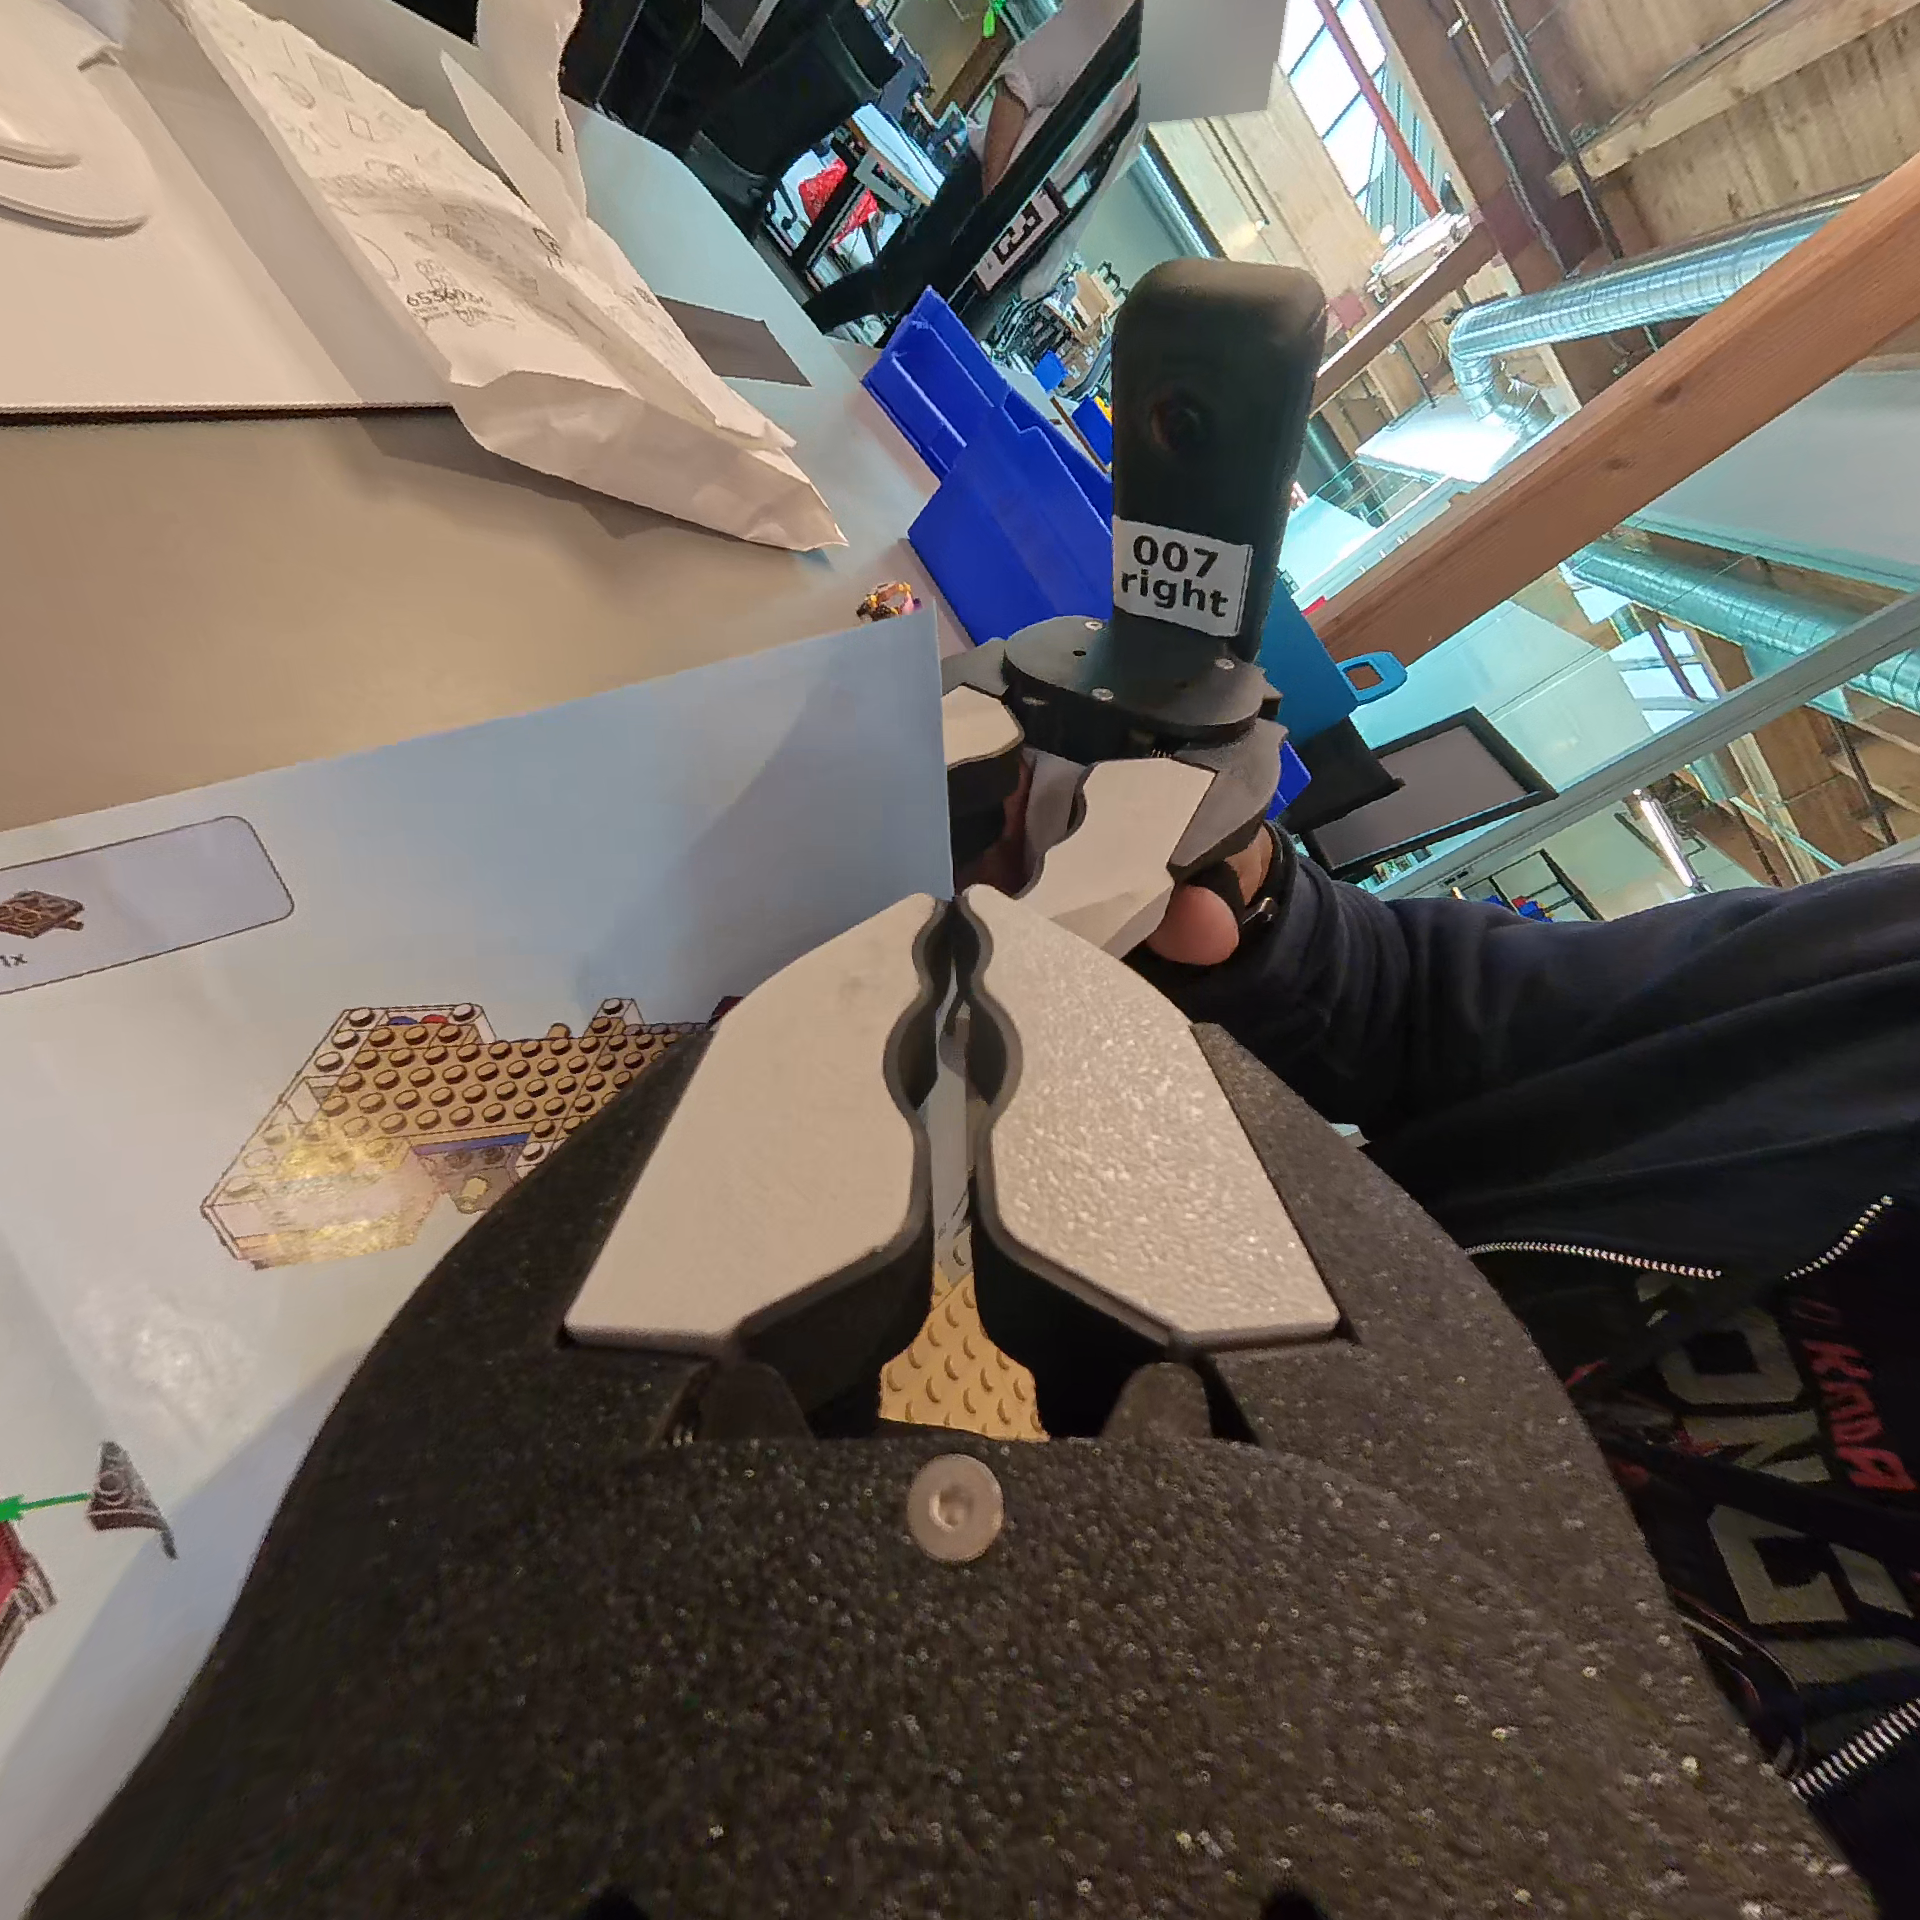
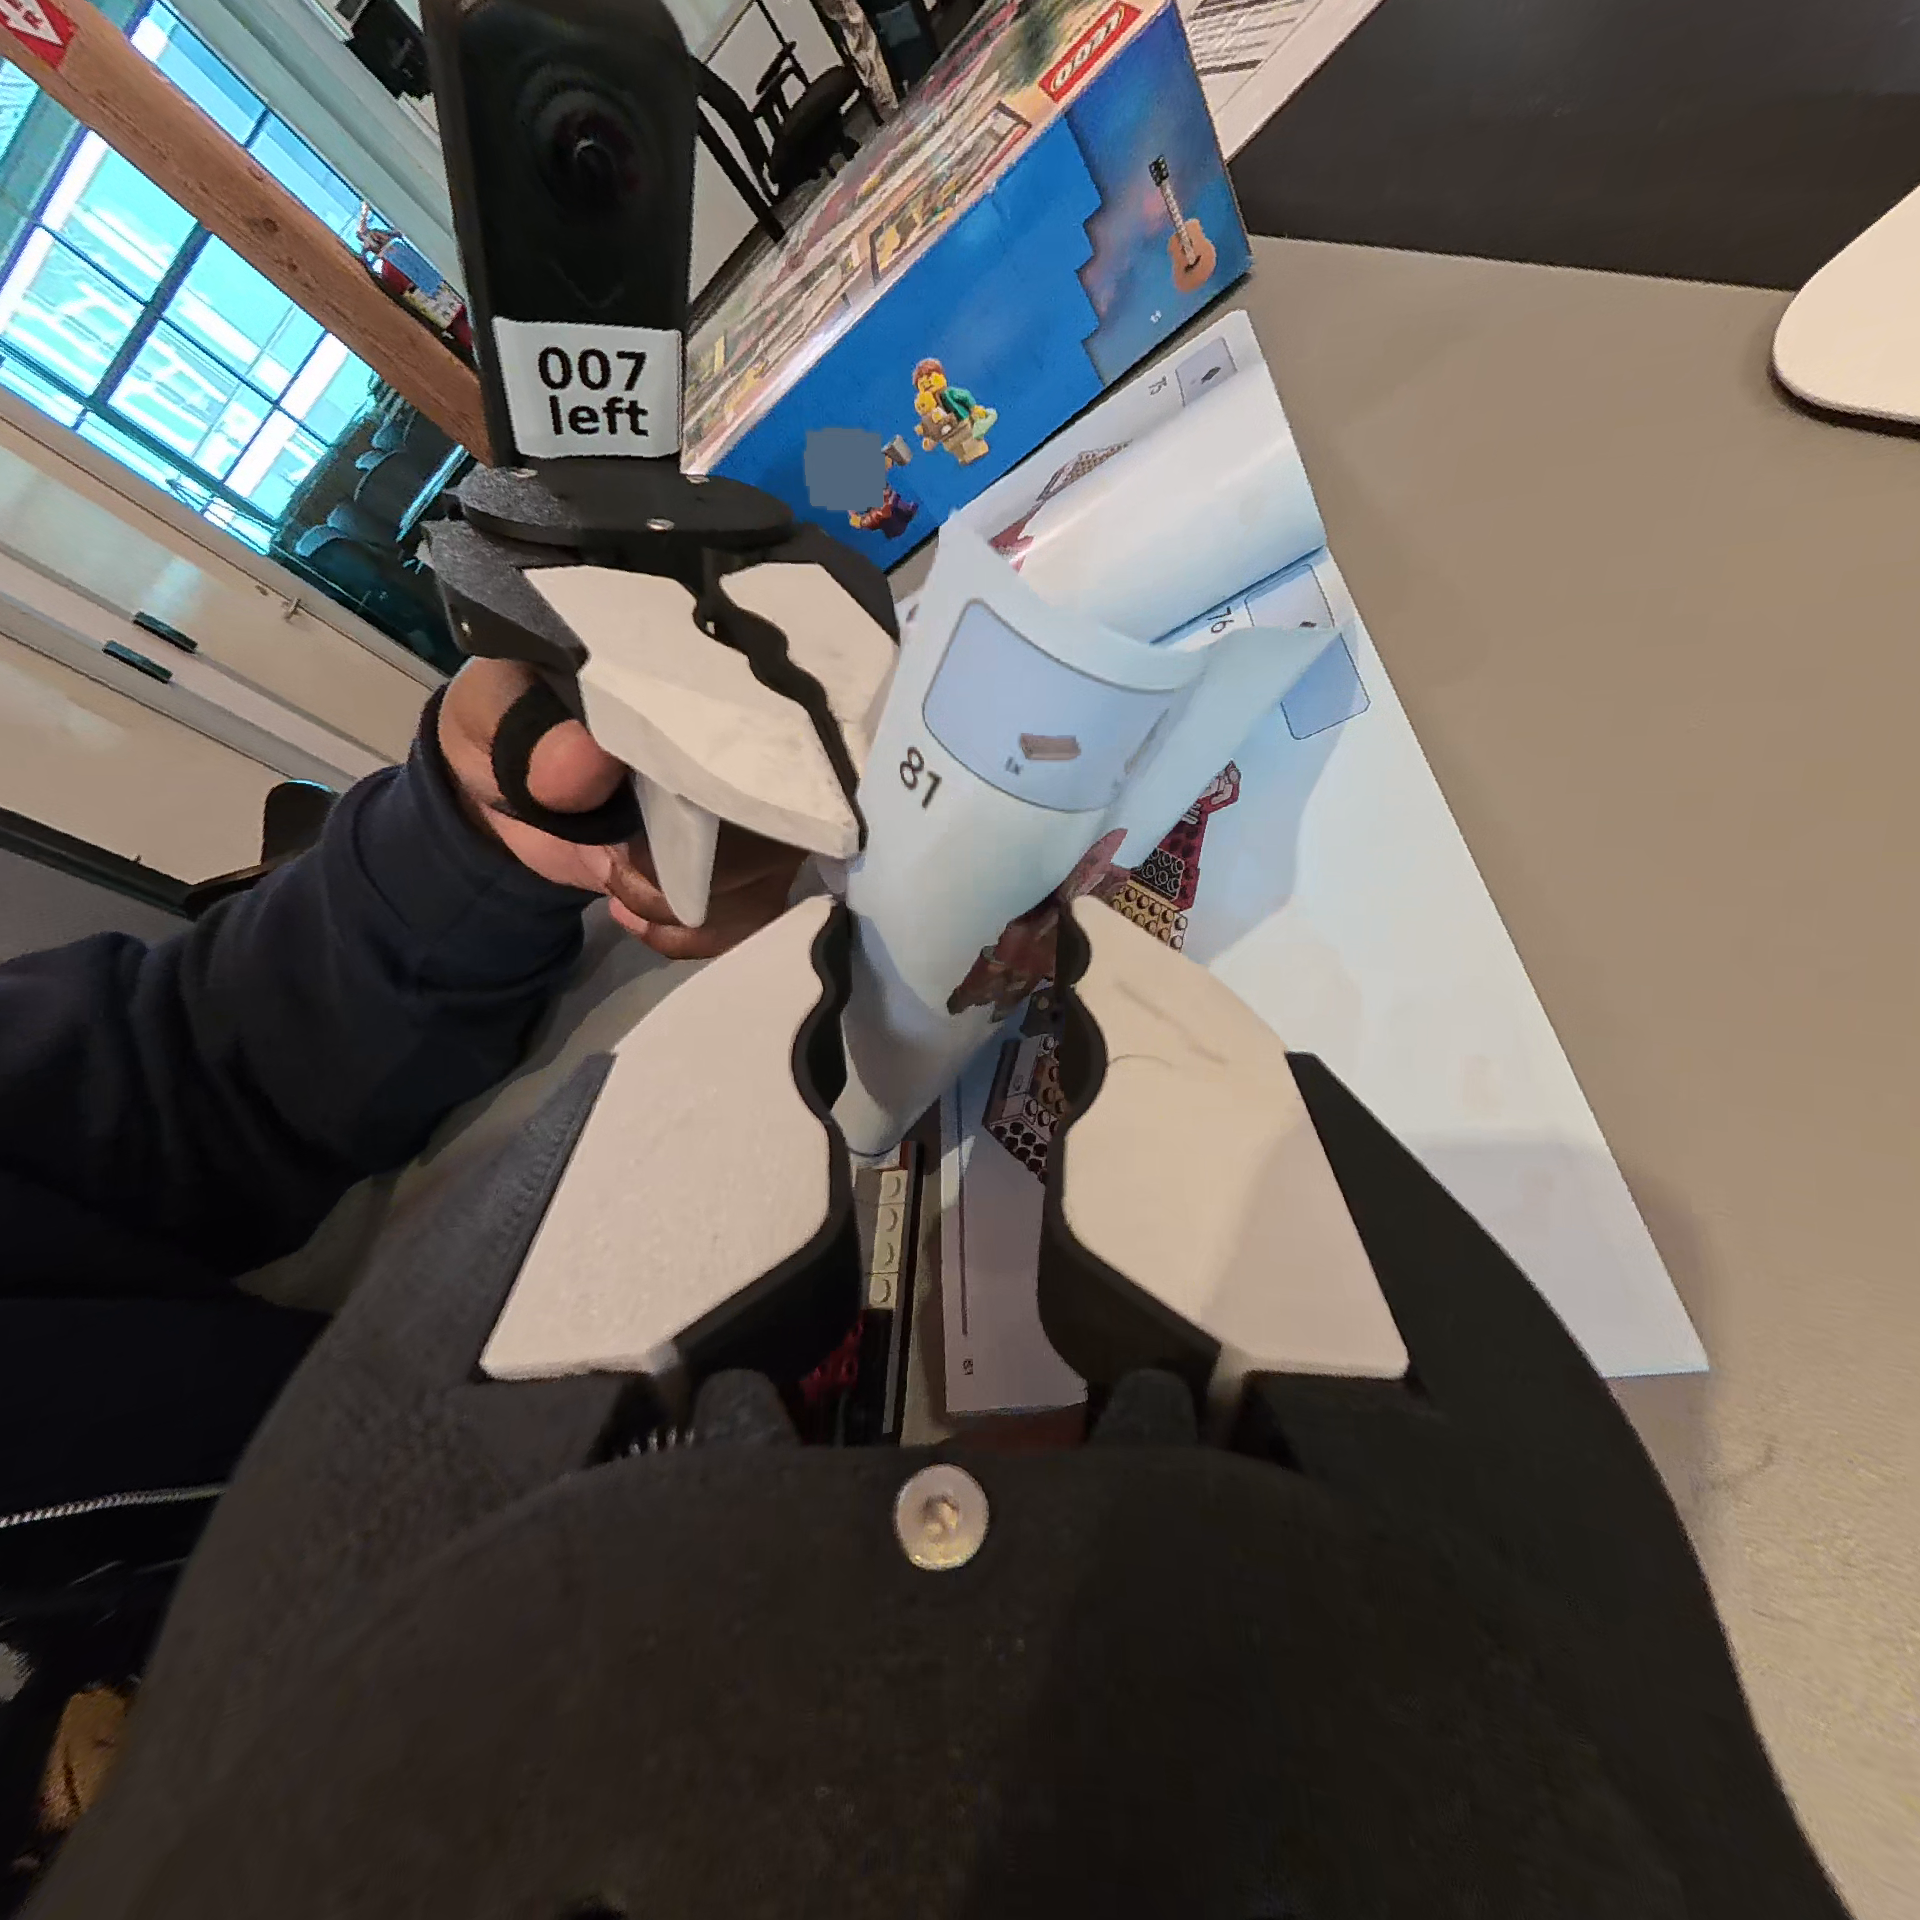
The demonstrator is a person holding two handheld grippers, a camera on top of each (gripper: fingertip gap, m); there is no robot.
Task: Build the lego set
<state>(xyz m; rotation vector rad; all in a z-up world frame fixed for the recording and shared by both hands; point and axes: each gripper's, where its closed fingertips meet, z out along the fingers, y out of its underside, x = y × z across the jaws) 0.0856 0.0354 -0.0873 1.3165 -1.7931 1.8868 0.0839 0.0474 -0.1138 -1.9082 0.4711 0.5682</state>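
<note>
Grey tabletop [image 2: 1558, 623] fills a workshop-like room with big windows, timber beams and silver ducting, where a person in a dark sleeve [image 1: 1558, 1018] works two hand-held grippers over an open, pale blue instruction booklet [image 2: 1403, 1039].

At centre, the left gripper [image 1: 954, 914] has its fingers clenched on the edge of a booklet page [image 1: 623, 831], which stands up from the booklet. Seen from the right wrist camera, that page [image 2: 987, 810] curls upward, with the left gripper [image 2: 847, 831] pinching its near edge. The right gripper [image 2: 951, 925] hangs just beside it with its jaws apart; the lower part of the curled page passes between its fingers, lying along the left one, while a gap shows on the other side (so it grips nothing). The page's long axis runs up and away from the right gripper's fingers, and the left gripper is the one in contact.

Flat pages printed with brick-model diagrams lie beneath both tools. A blue toy box [image 2: 987, 260] stands at the booklet's far edge. A crumpled white paper bag [image 1: 540, 312] lies farther along the table, with blue plastic bins [image 1: 987, 468] past the table's edge and a pale rounded board [image 2: 1860, 312] off to one side.
</note>
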